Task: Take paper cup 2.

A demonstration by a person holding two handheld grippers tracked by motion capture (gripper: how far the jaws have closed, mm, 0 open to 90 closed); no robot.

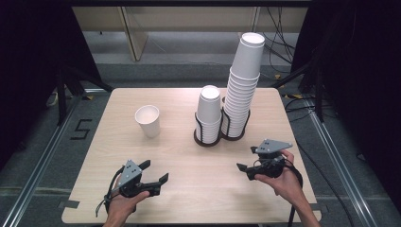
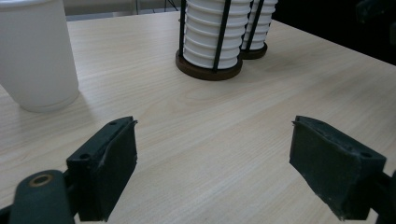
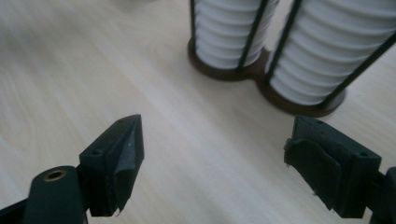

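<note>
A single white paper cup (image 1: 148,120) is set upright on the wooden table (image 1: 94,156), well apart from two black wire cup holders: a short stack (image 1: 209,113) and, just beside it, a tall stack (image 1: 242,87) which is seen leaning a bit; L gripper (image 1: 153,172) is held low near the table's front edge, jaws wide, nothing between; in the left gripper view the cup is seen ahead-left; R gripper (image 1: 246,158) is held w/ jaws wide, nothing gripped, pointed twd the holders. Risks, as judged: thin cup could be crushed or tipped if pinched hard or off-centre; tall stack could be toppled if brushed by the R gripper.
</note>
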